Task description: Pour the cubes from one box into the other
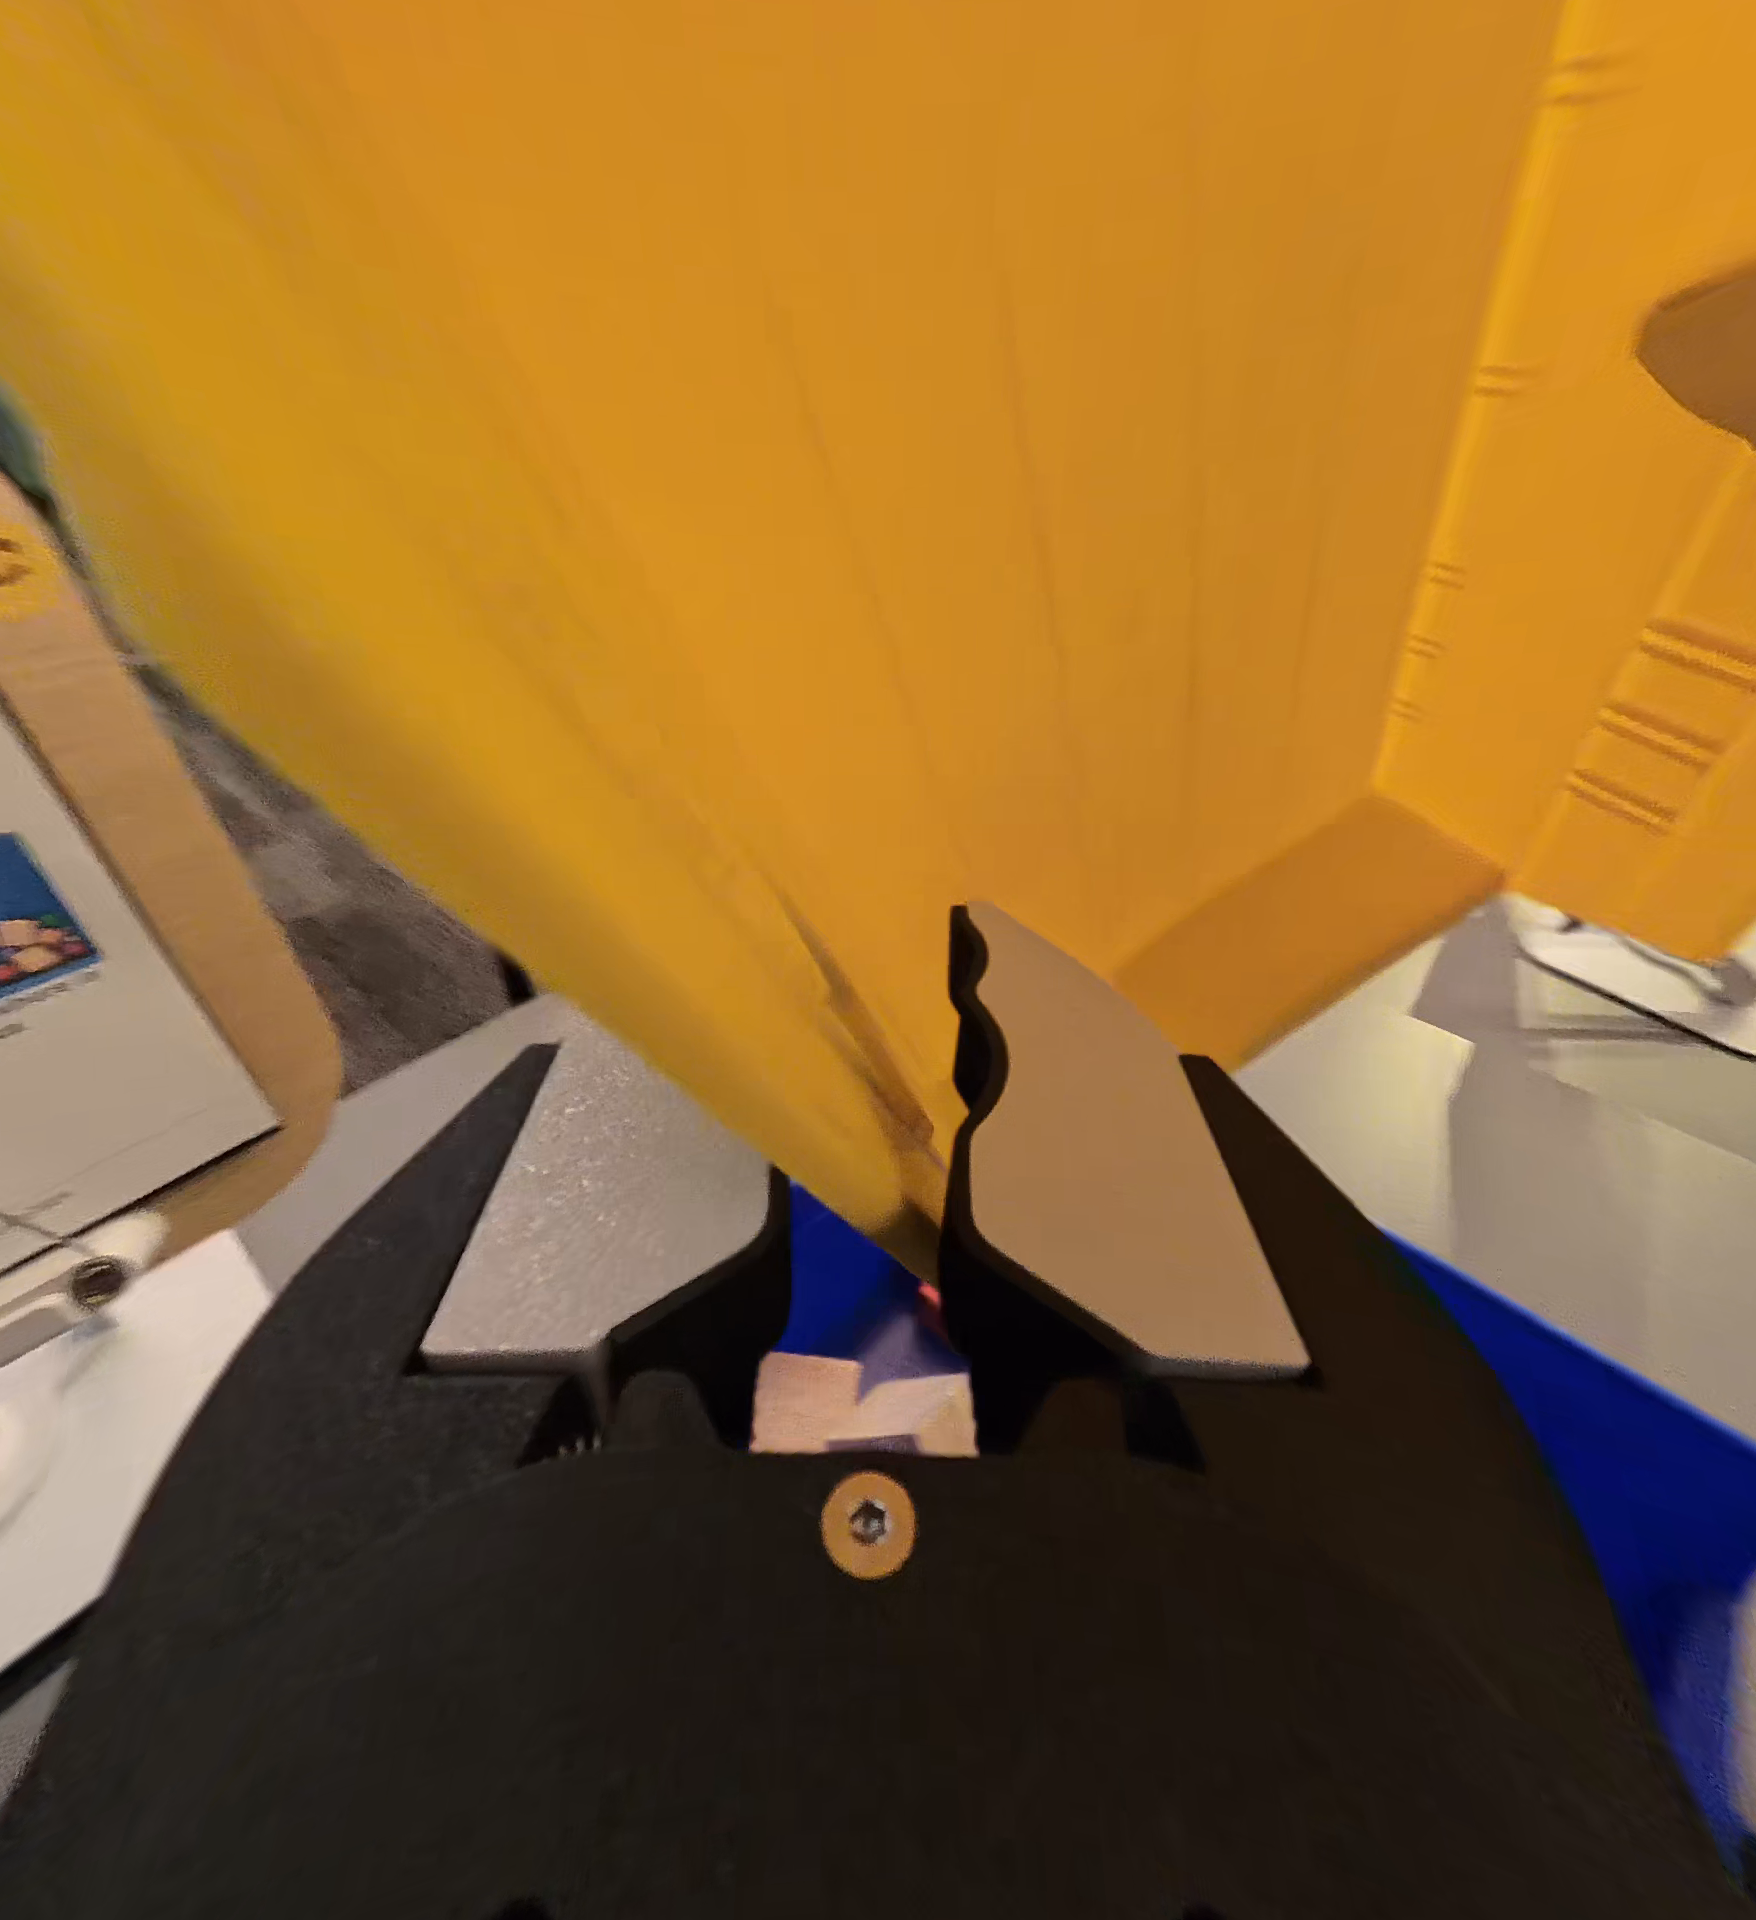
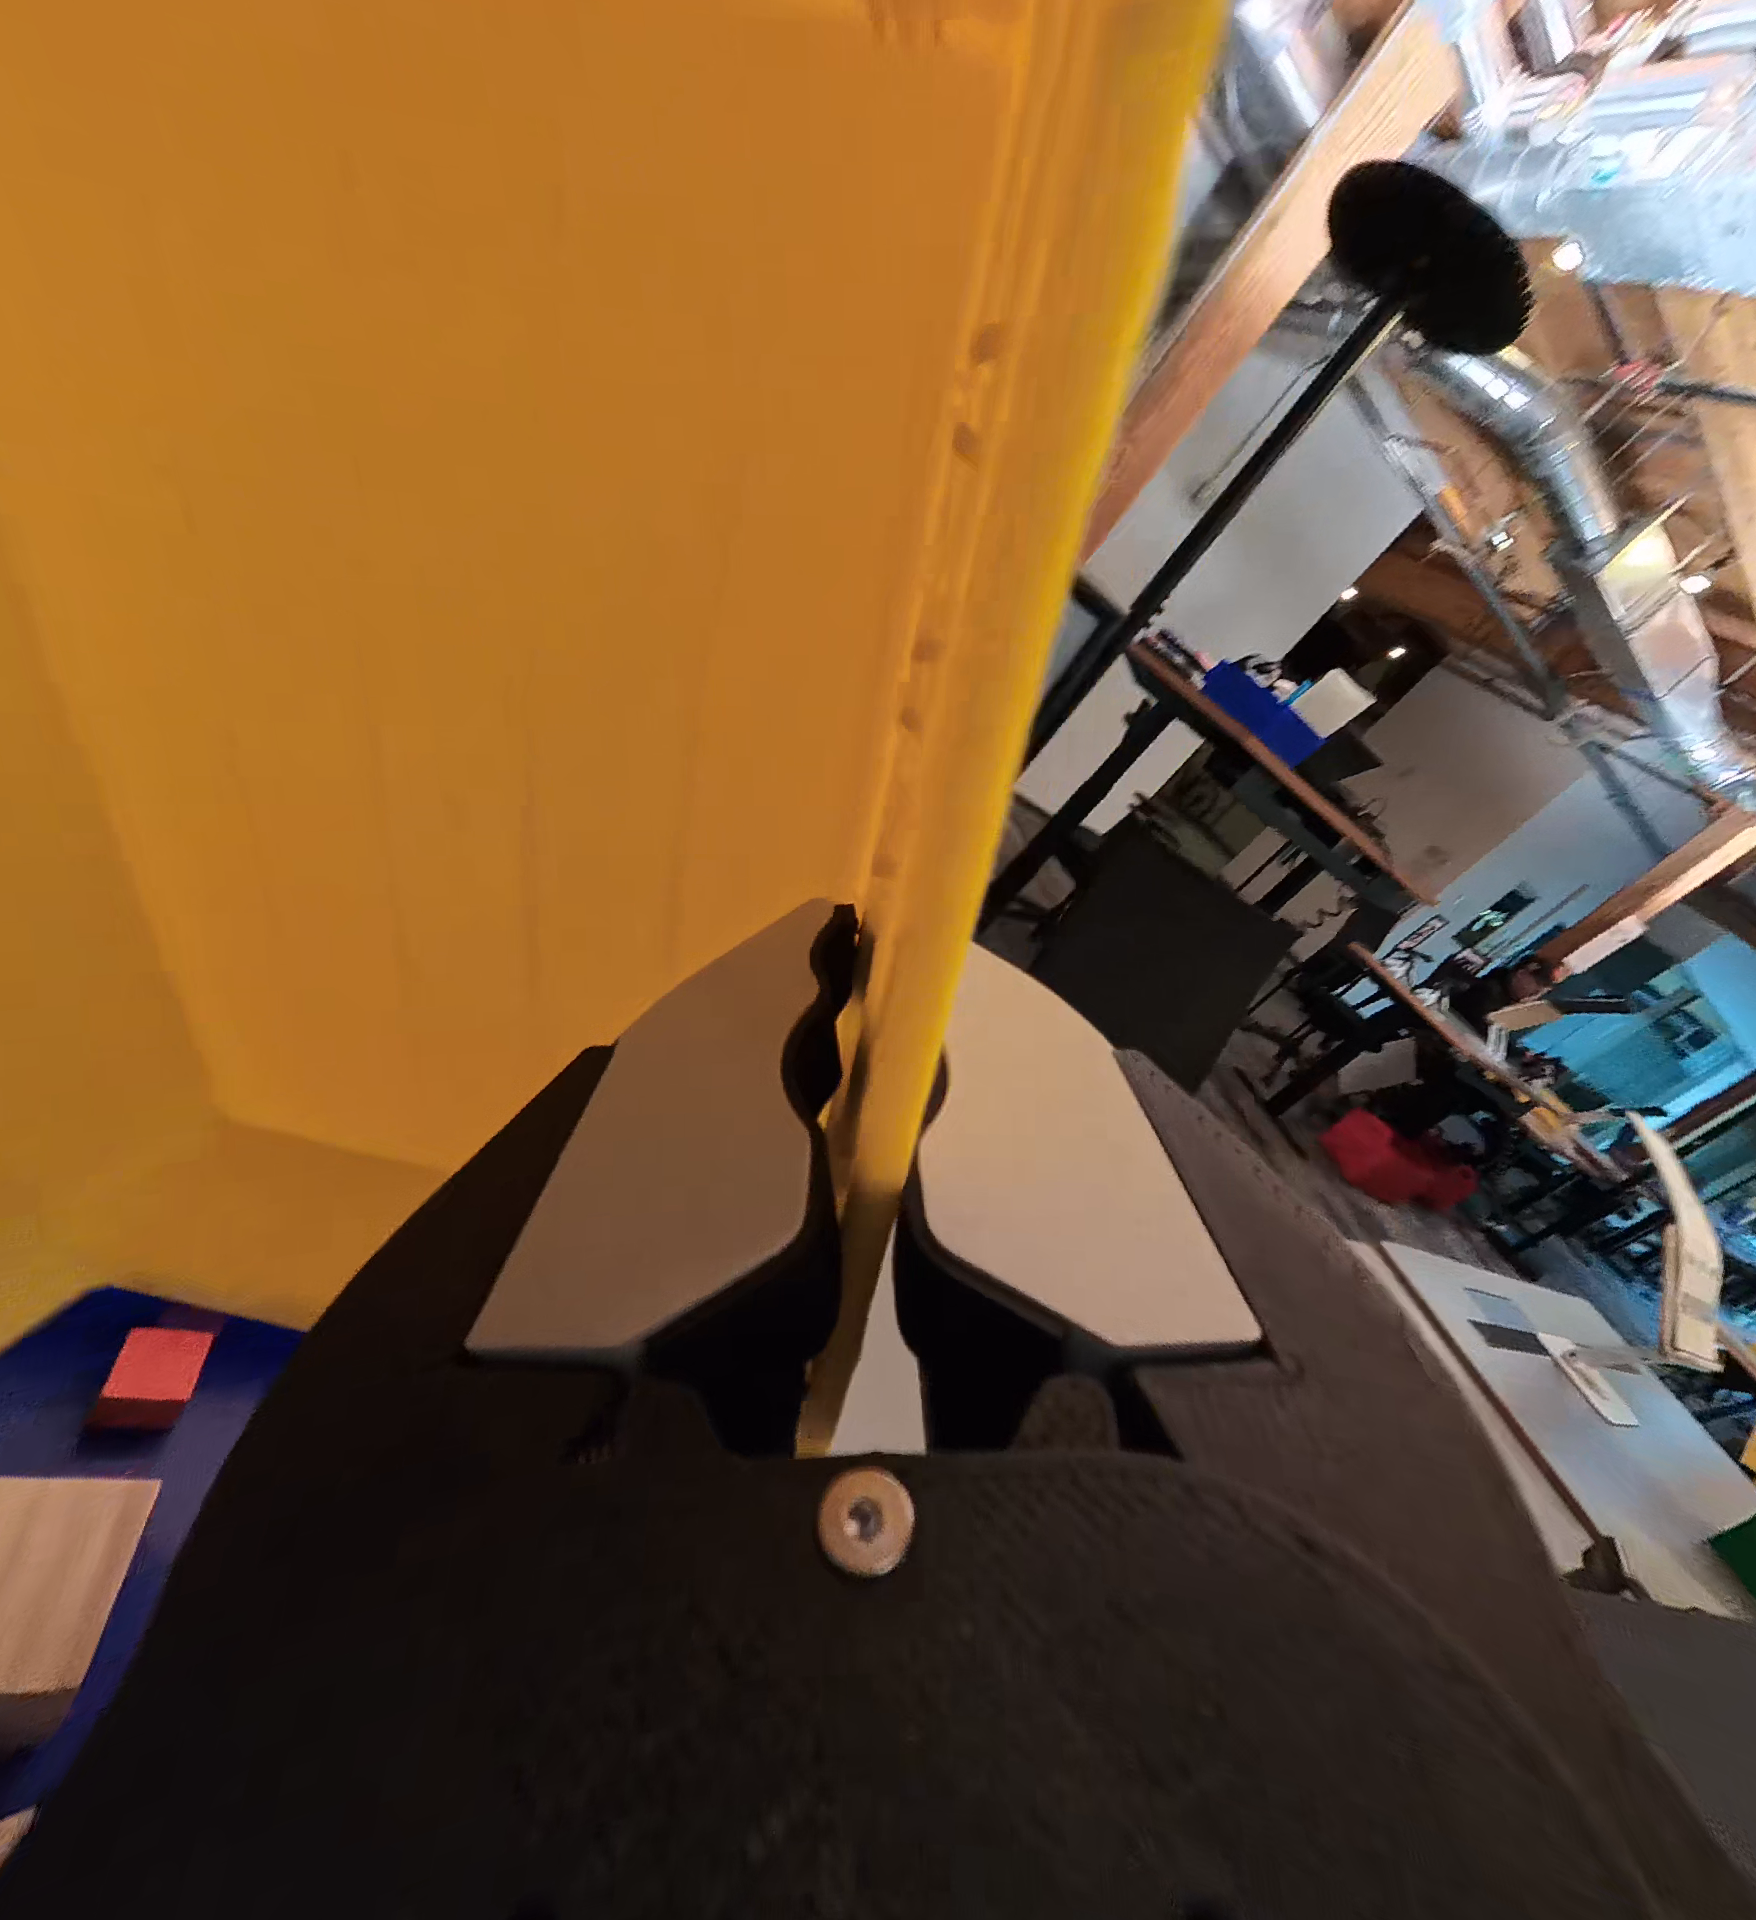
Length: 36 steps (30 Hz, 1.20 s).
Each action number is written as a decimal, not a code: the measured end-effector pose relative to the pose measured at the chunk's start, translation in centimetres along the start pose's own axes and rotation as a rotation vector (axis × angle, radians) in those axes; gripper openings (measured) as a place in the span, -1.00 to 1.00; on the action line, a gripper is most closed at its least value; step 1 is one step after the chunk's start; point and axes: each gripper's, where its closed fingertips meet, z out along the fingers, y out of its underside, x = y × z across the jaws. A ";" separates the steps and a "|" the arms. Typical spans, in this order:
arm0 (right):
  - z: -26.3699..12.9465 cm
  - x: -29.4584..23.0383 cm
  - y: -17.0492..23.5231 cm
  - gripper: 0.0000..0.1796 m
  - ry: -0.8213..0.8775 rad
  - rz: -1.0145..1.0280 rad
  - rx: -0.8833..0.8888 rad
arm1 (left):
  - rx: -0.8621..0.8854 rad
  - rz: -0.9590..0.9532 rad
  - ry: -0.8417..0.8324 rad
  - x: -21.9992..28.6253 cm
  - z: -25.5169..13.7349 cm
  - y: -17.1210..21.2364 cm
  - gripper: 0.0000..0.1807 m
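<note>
Gripping yellow box [image 1: 749,468], unlabelled

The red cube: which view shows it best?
The right wrist view: the red cube lies in plain sight in the blue box. The left wrist view shows only a small reddish sliver behind the tool.

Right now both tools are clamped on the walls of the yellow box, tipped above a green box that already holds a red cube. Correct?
Nearly. The box underneath is blue, not green, as the right wrist view shows. Otherwise it stands: the left tool and right tool each pinch a wall of the yellow box, and a red cube lies below.
</note>
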 end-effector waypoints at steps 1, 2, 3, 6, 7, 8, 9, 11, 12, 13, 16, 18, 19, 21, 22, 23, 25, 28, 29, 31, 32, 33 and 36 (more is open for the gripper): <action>0.5 0.7 -0.6 -0.95 -0.025 0.010 -0.022 | -0.033 -0.031 0.031 0.7 0.2 -0.3 -0.66; 0.9 1.5 -1.1 -0.95 -0.046 0.014 -0.048 | -0.067 -0.061 0.062 1.3 0.4 -0.6 -0.64; 1.3 2.3 -1.6 -0.95 -0.063 0.004 -0.083 | -0.100 -0.087 0.094 2.1 0.6 -1.0 -0.62; 2.8 4.9 -1.9 -0.94 -0.116 0.007 -0.218 | -0.171 -0.143 0.196 4.1 0.7 -2.5 -0.55; 3.3 5.7 -1.4 -0.94 -0.141 0.015 -0.275 | -0.183 -0.144 0.226 4.6 0.4 -2.9 -0.55; 3.7 6.6 -0.5 -0.93 -0.153 0.013 -0.338 | -0.193 -0.142 0.258 5.2 0.0 -3.3 -0.55; 4.1 7.7 0.7 -0.93 -0.146 0.001 -0.407 | -0.212 -0.136 0.279 5.5 -0.6 -3.3 -0.55; 4.4 9.6 3.8 -0.94 -0.157 -0.001 -0.548 | -0.284 -0.110 0.281 5.4 -1.8 -2.3 -0.55; 4.4 10.4 5.5 -0.94 -0.166 -0.003 -0.612 | -0.329 -0.096 0.258 4.8 -2.5 -1.4 -0.52; 4.4 11.0 7.2 -0.94 -0.178 -0.001 -0.668 | -0.375 -0.091 0.234 4.1 -3.1 -0.5 -0.47; 4.0 12.2 11.4 -0.93 -0.213 0.037 -0.776 | -0.547 -0.140 0.183 1.9 -5.1 3.5 -0.37; 3.8 12.4 13.6 -0.93 -0.235 0.046 -0.821 | -0.686 -0.193 0.162 0.6 -6.4 6.7 -0.30; 3.7 12.3 14.6 -0.93 -0.247 0.047 -0.840 | -0.742 -0.216 0.154 0.2 -7.0 8.1 -0.29; 3.6 11.7 16.4 -0.94 -0.283 0.052 -0.873 | -0.793 -0.259 0.130 -0.7 -8.0 10.1 -0.29; 3.6 11.4 17.2 -0.94 -0.300 0.058 -0.887 | -0.807 -0.272 0.117 -1.0 -8.3 10.8 -0.30; 3.6 11.1 18.0 -0.94 -0.314 0.065 -0.903 | -0.829 -0.280 0.111 -1.2 -8.8 11.4 -0.30; 3.7 10.6 19.7 -0.94 -0.335 0.074 -0.940 | -0.873 -0.317 0.110 -1.1 -9.4 12.4 -0.25; 3.7 9.8 22.3 -0.94 -0.355 0.083 -1.014 | -0.931 -0.389 0.141 0.2 -9.7 13.7 -0.23; 3.6 9.6 23.1 -0.95 -0.361 0.083 -1.040 | -0.952 -0.409 0.156 0.8 -9.7 14.2 -0.23; 3.4 8.9 24.8 -0.95 -0.376 0.089 -1.079 | -1.004 -0.426 0.172 1.9 -9.4 15.1 -0.23; 3.3 8.6 25.6 -0.95 -0.383 0.094 -1.094 | -1.032 -0.422 0.170 2.3 -9.2 15.7 -0.22; 3.2 8.3 26.5 -0.95 -0.389 0.100 -1.112 | -1.066 -0.412 0.160 2.5 -8.9 16.4 -0.22; 2.4 7.3 29.2 -0.95 -0.410 0.116 -1.181 | -1.182 -0.358 0.120 2.7 -8.4 18.6 -0.24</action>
